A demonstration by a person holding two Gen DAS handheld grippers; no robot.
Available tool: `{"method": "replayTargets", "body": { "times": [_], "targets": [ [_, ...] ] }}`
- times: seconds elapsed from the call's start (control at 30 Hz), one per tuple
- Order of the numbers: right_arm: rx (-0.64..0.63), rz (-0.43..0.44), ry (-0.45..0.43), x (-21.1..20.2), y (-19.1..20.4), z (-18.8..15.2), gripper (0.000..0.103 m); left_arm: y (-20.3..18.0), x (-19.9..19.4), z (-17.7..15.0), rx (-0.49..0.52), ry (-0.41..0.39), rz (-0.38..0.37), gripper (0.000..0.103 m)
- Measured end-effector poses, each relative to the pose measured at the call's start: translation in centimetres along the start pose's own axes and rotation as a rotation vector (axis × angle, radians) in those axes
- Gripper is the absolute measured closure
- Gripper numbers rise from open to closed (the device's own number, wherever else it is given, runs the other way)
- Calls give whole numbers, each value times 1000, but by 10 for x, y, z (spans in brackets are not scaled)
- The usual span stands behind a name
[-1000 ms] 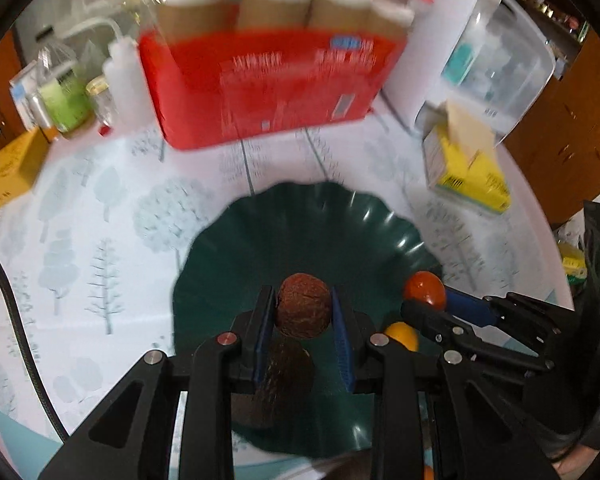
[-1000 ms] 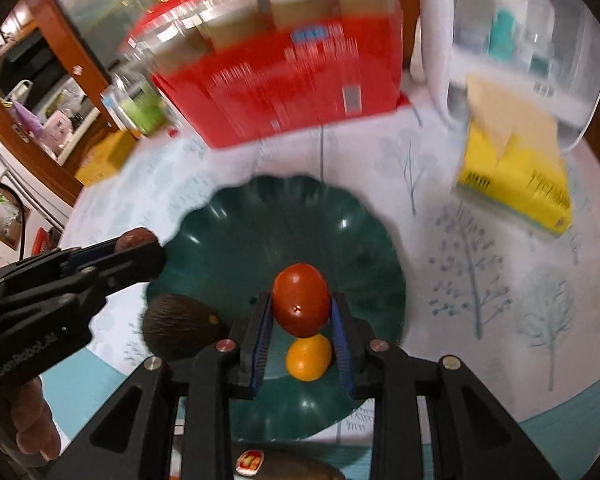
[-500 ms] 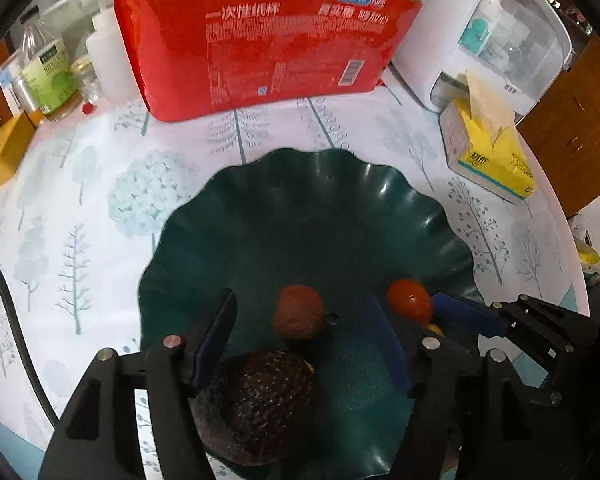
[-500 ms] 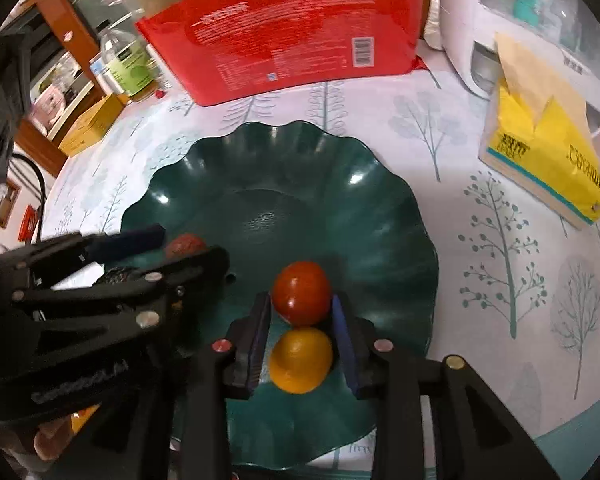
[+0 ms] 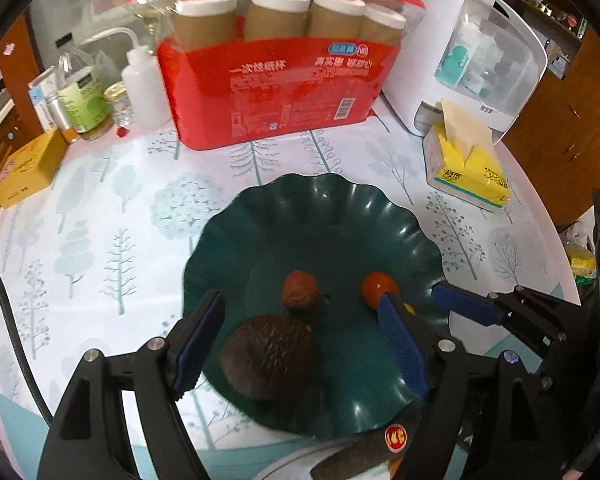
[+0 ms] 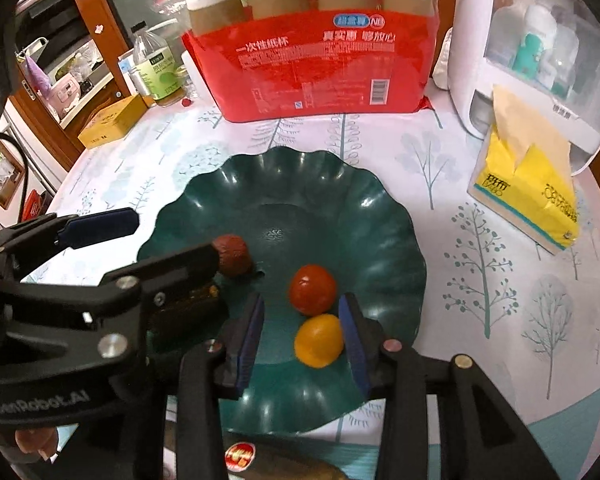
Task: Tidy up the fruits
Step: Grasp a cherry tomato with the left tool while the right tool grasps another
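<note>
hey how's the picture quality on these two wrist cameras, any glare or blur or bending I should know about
Left wrist: strong fisheye bending, dark corners, glare on the red cup pack, and the avocado close to the lens looks soft. Right wrist: same bending, bright highlights on the green plate, while the tomato and orange fruit look fairly sharp.

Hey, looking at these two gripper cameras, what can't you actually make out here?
- Orange fruit: absent from the left wrist view, likely behind a left gripper finger.
- Avocado: in the right wrist view, mostly hidden behind the left gripper's arm.
- Stickered item at bottom edge: cut off in both views.
- Red package small print: too small.
</note>
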State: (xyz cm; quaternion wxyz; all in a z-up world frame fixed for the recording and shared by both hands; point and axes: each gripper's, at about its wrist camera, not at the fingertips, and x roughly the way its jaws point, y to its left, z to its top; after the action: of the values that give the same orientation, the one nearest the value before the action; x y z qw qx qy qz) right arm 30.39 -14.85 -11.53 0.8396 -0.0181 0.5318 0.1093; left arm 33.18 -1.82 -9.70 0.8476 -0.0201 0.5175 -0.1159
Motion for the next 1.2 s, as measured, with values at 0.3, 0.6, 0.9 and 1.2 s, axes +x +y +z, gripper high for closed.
{"method": "replayTargets", "body": {
  "times": [0.3,0.6,0.9,1.2],
  "targets": [
    [1,-25,-31,-42,5,-13,63,8,-67,-23,-29,-55,13,24],
    [-52,-70,-118,-115,20,-35,63,1,-143,-58,-25,-120,40,23],
    [-108,-103,-232,-190,38,-64,63,-13,-211,-92,-13,-199,75,18],
    [-119,-90,-278,-228,43,-94,63,-33,-240,-124,19,-220,86,18]
  ]
}}
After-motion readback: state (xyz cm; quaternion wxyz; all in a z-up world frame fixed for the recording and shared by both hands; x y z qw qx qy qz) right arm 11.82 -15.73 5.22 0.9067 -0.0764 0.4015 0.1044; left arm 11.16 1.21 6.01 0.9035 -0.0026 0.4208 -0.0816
